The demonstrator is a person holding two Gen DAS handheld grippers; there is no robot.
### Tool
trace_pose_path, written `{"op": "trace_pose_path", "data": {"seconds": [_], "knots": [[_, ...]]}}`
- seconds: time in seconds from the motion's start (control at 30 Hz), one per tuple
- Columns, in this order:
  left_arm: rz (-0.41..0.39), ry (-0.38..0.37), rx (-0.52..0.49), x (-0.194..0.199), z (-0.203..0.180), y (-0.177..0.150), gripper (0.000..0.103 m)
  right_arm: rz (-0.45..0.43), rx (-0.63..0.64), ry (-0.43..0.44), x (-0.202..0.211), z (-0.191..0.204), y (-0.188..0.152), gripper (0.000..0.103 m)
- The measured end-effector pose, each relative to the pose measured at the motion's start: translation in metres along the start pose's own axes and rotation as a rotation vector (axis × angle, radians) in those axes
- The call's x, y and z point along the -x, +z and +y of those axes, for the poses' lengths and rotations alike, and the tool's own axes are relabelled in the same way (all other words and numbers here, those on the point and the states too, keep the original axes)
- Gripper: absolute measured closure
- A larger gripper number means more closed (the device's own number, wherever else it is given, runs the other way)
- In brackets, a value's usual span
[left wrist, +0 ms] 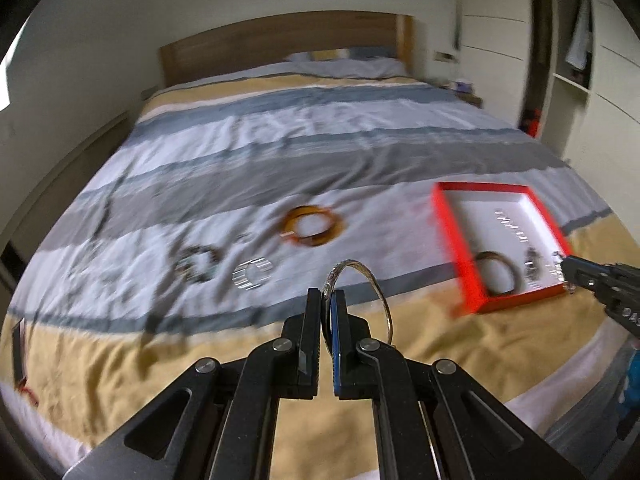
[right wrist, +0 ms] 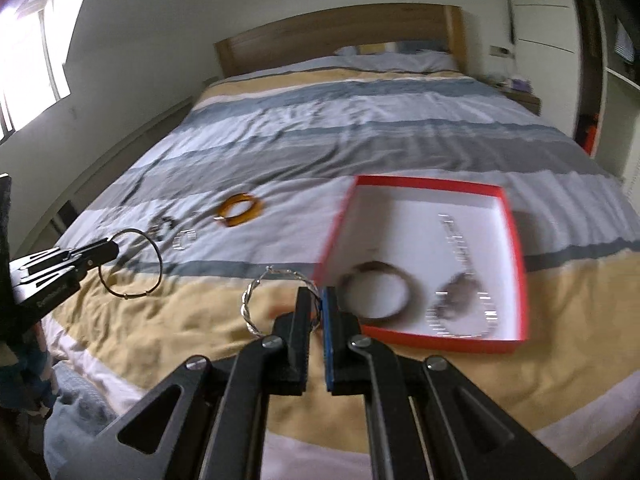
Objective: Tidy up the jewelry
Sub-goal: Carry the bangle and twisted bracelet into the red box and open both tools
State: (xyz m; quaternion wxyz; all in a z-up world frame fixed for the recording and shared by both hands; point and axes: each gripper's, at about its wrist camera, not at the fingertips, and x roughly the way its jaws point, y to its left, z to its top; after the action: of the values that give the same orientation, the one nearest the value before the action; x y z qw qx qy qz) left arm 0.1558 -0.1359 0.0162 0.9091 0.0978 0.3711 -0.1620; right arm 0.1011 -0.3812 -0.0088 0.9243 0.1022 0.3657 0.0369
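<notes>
My left gripper [left wrist: 328,296] is shut on a thin silver bangle [left wrist: 382,300], which stands upright above the bed's yellow stripe. My right gripper [right wrist: 318,296] is shut on a twisted silver bangle [right wrist: 246,304] just left of the red box [right wrist: 428,184]. The white-lined box holds a brown bangle [right wrist: 376,292], a beaded bracelet [right wrist: 456,296] and a silver chain [right wrist: 456,240]. Loose on the duvet lie an amber bangle [left wrist: 312,226], a dark beaded bracelet [left wrist: 198,264] and a sparkling silver bracelet [left wrist: 252,274]. Each gripper shows at the edge of the other's view: the right gripper [left wrist: 568,268] and the left gripper [right wrist: 112,250].
Everything lies on a bed with a striped blue, white and yellow duvet [left wrist: 280,152] and a wooden headboard [left wrist: 280,44]. White wardrobes [left wrist: 600,80] stand on the right, and a bright window [right wrist: 28,64] is on the left. Both views are motion-blurred.
</notes>
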Motion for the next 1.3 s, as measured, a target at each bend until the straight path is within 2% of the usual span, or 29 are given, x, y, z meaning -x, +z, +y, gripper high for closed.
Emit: {"op": "trace_pose_path", "data": {"seconds": [0.23,0.43,0.67,0.93,0.97,1.03,1.13,1.2,1.3], "knots": [[0.016,-0.149,-0.079,-0.041,-0.086,0.031,0.099,0.018,-0.056,-0.088,-0.008,-0.067,0.003,0.098],[0.059,-0.223,-0.124,-0.084,-0.139,0.039,0.099,0.057,-0.068,-0.121,-0.031,-0.099,0.002,0.098],[0.147,-0.211,-0.146,-0.134,-0.153,0.022,0.099,0.112,-0.047,-0.161,-0.063,-0.116,-0.005,0.098],[0.151,-0.208,-0.139,-0.14,-0.15,0.016,0.097,0.15,-0.051,-0.167,-0.079,-0.117,-0.015,0.097],[0.153,-0.216,-0.131,-0.14,-0.149,0.017,0.095,0.149,-0.056,-0.17,-0.078,-0.117,-0.015,0.097],[0.15,-0.231,-0.122,-0.137,-0.148,0.017,0.081,0.149,-0.065,-0.178,-0.077,-0.118,-0.015,0.096],[0.144,-0.252,-0.122,-0.132,-0.151,0.018,0.066,0.156,-0.071,-0.191,-0.073,-0.12,-0.015,0.092],[0.129,-0.263,-0.123,-0.124,-0.153,0.019,0.059,0.15,-0.078,-0.191,-0.068,-0.12,-0.015,0.078],[0.11,-0.275,-0.122,-0.11,-0.152,0.022,0.056,0.132,-0.087,-0.201,-0.056,-0.119,-0.012,0.075]]}}
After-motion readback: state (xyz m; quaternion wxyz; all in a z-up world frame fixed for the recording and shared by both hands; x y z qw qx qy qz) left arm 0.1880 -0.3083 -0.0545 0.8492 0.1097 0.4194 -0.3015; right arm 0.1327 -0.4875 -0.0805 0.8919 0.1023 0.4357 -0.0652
